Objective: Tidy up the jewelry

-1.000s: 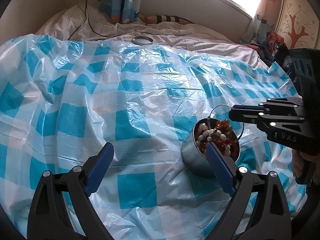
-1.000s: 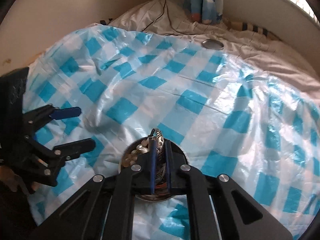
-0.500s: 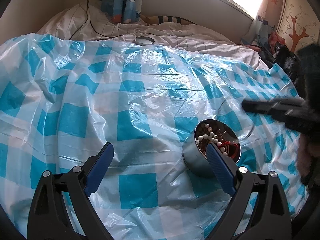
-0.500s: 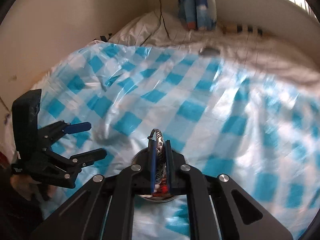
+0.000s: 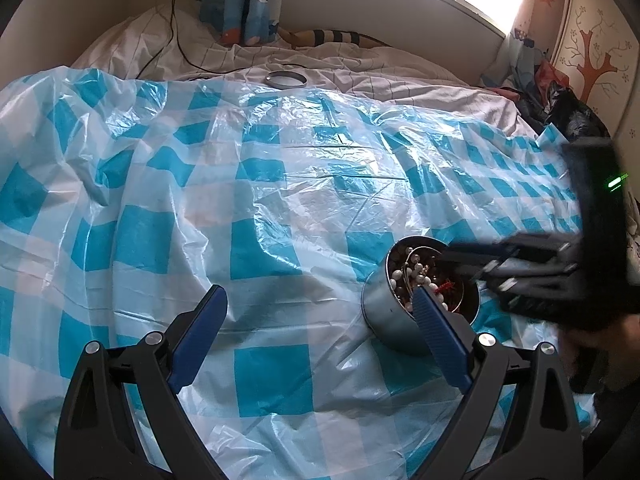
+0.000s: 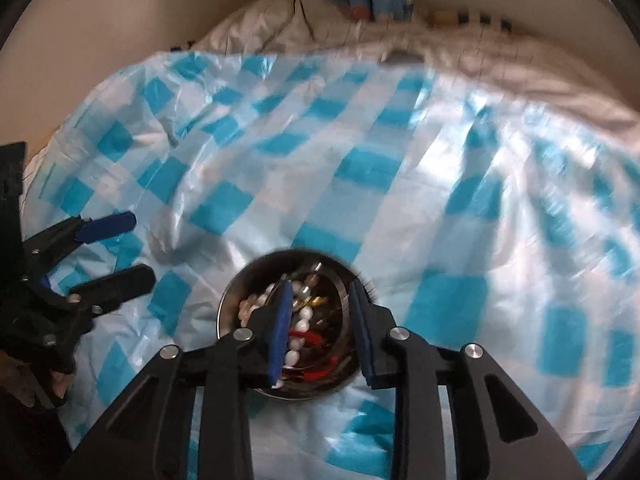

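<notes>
Right gripper (image 6: 320, 320) released, seemingly, over one tin (image 6: 344, 284).

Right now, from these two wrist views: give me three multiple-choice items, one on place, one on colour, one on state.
1. Where does the metal ring lie?
A. in the tin
B. on the white sheet beyond the checked cover
C. between the left tongs

2. What colour are the checks on the plastic cover?
A. blue and white
B. red and white
C. green and yellow

3. How do the right tongs stand?
A. shut on a bracelet
B. open over the tin
C. out of view

Key: 1 B, the ring sits on the sheet past the cover's far edge. 2 A, blue squares on white. 3 B, there is a gap between the pads, above the tin of beads.
</notes>
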### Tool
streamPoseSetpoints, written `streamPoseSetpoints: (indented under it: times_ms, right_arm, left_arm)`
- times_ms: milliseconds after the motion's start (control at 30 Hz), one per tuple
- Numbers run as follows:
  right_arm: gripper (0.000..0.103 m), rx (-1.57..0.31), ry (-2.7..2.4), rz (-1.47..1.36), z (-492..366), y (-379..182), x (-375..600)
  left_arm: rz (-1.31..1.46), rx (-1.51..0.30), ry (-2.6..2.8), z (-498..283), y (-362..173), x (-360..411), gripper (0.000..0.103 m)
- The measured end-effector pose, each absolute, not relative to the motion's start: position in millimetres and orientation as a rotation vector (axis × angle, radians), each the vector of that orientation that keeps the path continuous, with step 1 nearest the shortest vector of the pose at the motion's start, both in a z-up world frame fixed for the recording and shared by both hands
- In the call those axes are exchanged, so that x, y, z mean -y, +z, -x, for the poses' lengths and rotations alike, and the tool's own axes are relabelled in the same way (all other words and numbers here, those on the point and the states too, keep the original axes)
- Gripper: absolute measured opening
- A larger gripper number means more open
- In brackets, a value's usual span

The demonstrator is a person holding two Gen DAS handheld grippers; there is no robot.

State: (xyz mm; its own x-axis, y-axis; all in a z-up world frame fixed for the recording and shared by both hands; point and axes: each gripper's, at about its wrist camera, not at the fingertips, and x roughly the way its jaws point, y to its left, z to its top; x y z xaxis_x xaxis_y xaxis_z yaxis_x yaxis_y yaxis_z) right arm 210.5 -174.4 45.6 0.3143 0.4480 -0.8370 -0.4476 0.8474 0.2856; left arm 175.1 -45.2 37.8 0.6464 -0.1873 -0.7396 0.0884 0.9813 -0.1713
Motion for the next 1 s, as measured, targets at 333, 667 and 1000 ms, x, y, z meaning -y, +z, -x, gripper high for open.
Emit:
streamPoseSetpoints:
  times_ms: [333,667,1000]
  right_arm:
    - [0.059,-1.061,0.572,-0.031,-194,57,178]
    - [0.079,-0.91,0.386,-0.02,-147,78,189]
    - [0.092,-0.965,0.323,0.103,-126,78,190]
  left_arm:
    - [0.101,-0.849,-0.157,-173,40,48,0.09]
    - [0.026,-0.806,-0.171,-161,54,67,0.093]
    - [-0.034,-0.817,-0.179,-143,60,91,0.095]
